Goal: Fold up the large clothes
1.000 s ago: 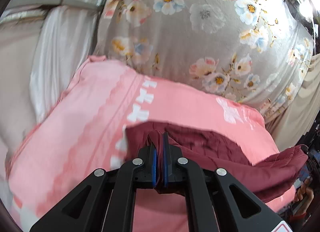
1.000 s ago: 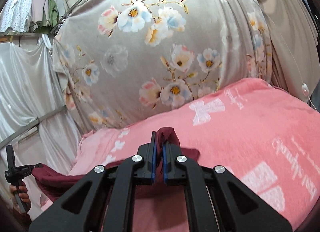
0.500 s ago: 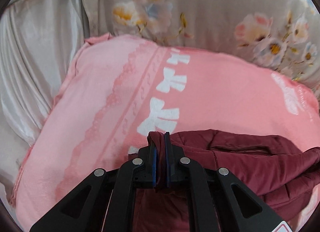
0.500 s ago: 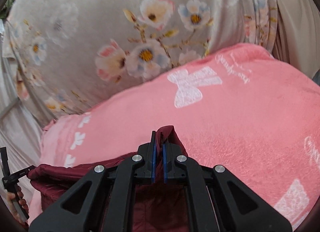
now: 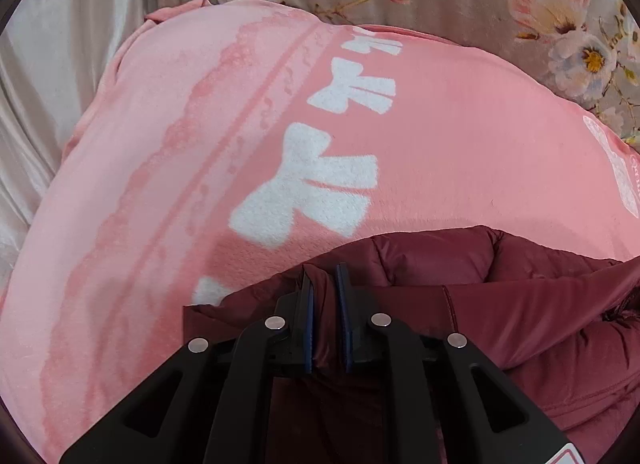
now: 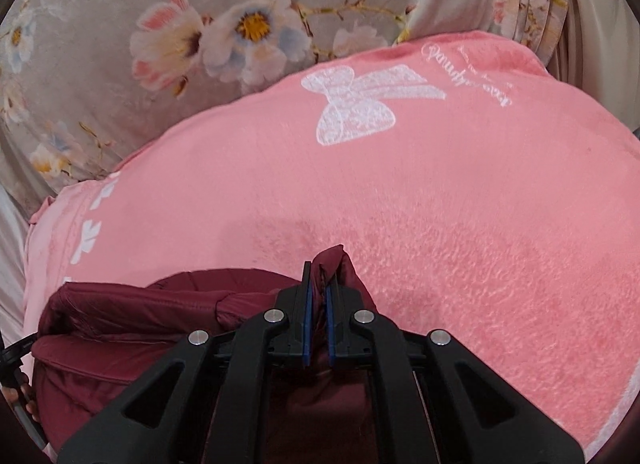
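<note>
Surface: pink fleece blanket (image 5: 460, 136) with white bow prints, spread wide under both views.
Left gripper (image 5: 325, 284): black frame with blue pads, nearest the lens; its jaws are opening, a fold of the maroon jacket (image 5: 520, 304) between them, and the fabric no longer looks pinched tight.
Right gripper (image 6: 317, 282): jaws clenched on a peak of the maroon jacket's edge, which sticks up past the fingertips.
Jacket position: puffy and quilted, it lies bunched on the near part of the blanket, stretching between the two grippers; in the right wrist view it runs off to the left.
Hand: at the lower left edge of the right wrist view, fingers (image 6: 16, 400) on a dark handle, partly cut off.
Backdrop: grey floral cloth (image 6: 120, 24) hangs beyond the blanket.
Far left: pale satin drape (image 5: 60, 44) beside it.
</note>
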The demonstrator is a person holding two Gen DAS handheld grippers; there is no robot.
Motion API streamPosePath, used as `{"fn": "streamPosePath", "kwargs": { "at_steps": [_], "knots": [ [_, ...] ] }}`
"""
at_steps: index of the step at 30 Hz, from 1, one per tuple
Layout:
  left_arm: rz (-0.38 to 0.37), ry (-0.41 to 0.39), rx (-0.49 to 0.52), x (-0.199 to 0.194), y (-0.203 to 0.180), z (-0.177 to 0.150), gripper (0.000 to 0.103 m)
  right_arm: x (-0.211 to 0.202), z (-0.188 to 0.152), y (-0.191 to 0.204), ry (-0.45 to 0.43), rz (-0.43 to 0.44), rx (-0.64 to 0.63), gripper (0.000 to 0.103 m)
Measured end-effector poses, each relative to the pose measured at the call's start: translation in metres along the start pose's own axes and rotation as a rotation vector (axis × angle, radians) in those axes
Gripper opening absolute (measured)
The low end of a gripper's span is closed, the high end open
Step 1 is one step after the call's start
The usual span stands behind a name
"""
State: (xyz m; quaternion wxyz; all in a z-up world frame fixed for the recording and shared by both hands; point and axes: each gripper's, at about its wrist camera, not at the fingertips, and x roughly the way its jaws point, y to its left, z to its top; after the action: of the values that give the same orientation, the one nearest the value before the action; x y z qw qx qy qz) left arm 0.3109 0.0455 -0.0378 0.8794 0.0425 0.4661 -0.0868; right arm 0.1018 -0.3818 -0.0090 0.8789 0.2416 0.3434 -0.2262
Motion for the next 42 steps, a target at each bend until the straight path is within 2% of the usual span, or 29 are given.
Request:
{"fn": "streamPosePath", "kwargs": {
  "at_steps": [6, 9, 10, 11, 12, 13, 14, 15, 16, 18, 21, 25, 27, 28, 29, 30, 31, 32, 34, 38, 42],
  "knots": [
    [-0.037, -0.038, -0.012, 0.008, 0.000, -0.004, 0.015, 0.014, -0.006, -0.003, 0.025, 0.007, 0.012, 0.006],
    [-0.103, -0.047, -0.071, -0.004, 0.016, -0.002, 0.018, -0.004, 0.000, -0.010, -0.010, 0.058, 0.037, 0.014],
    [-0.154, -0.063, -0.105, -0.017, 0.028, -0.001, 0.020, -0.016, 0.002, -0.015, -0.041, 0.087, 0.055, 0.025],
    [-0.199, -0.089, -0.134, -0.030, 0.037, -0.001, 0.021, -0.035, 0.005, -0.022, -0.094, 0.122, 0.081, 0.045],
    [-0.225, -0.127, -0.164, -0.044, 0.047, -0.001, 0.034, -0.054, 0.007, -0.028, -0.145, 0.142, 0.101, 0.056],
    [-0.222, -0.188, -0.200, -0.066, 0.060, 0.000, 0.053, -0.073, 0.009, -0.034, -0.195, 0.160, 0.110, 0.068],
    [-0.220, -0.229, -0.215, -0.079, 0.068, 0.001, 0.060, -0.082, 0.010, -0.035, -0.210, 0.167, 0.105, 0.069],
    [-0.223, -0.267, -0.225, -0.092, 0.074, 0.003, 0.068, -0.090, 0.013, -0.035, -0.210, 0.162, 0.088, 0.069],
    [-0.227, -0.279, -0.226, -0.099, 0.078, 0.006, 0.070, -0.092, 0.016, -0.033, -0.191, 0.151, 0.066, 0.069],
    [-0.229, -0.254, -0.217, -0.101, 0.078, 0.018, 0.070, -0.086, 0.017, -0.027, -0.146, 0.128, 0.034, 0.069],
    [-0.213, -0.169, -0.174, -0.081, 0.062, 0.029, 0.070, -0.053, 0.015, -0.015, -0.037, 0.095, -0.004, 0.069],
    [-0.204, -0.017, -0.101, -0.033, 0.030, 0.031, 0.070, 0.000, 0.007, -0.005, 0.121, 0.056, -0.034, 0.069],
    [-0.168, 0.015, -0.065, -0.016, 0.020, 0.027, 0.066, 0.017, 0.005, -0.002, 0.169, 0.045, -0.040, 0.063],
    [-0.145, 0.031, -0.043, -0.008, 0.015, 0.025, 0.052, 0.020, 0.005, -0.001, 0.178, 0.047, -0.039, 0.048],
    [-0.141, 0.043, -0.035, -0.003, 0.011, 0.023, 0.044, 0.018, 0.007, 0.001, 0.172, 0.050, -0.043, 0.025],
    [-0.141, 0.053, -0.031, 0.001, 0.009, 0.023, 0.031, 0.013, 0.011, 0.004, 0.154, 0.056, -0.047, 0.012],
    [-0.136, 0.051, -0.030, 0.002, 0.008, 0.022, 0.027, 0.006, 0.014, 0.006, 0.132, 0.067, -0.048, 0.007],
    [-0.107, 0.042, -0.018, 0.004, 0.005, 0.021, 0.026, -0.002, 0.017, 0.010, 0.100, 0.075, -0.056, 0.007],
    [-0.037, 0.030, 0.018, 0.008, -0.003, 0.019, 0.022, -0.006, 0.019, 0.015, 0.067, 0.035, -0.085, 0.006],
    [0.054, 0.009, 0.064, 0.019, -0.011, 0.010, 0.022, 0.021, 0.001, 0.011, 0.117, -0.050, -0.115, 0.006],
    [0.112, -0.033, 0.091, 0.022, -0.018, 0.004, 0.022, 0.027, -0.009, 0.008, 0.103, -0.075, -0.123, 0.006]
  ]
}}
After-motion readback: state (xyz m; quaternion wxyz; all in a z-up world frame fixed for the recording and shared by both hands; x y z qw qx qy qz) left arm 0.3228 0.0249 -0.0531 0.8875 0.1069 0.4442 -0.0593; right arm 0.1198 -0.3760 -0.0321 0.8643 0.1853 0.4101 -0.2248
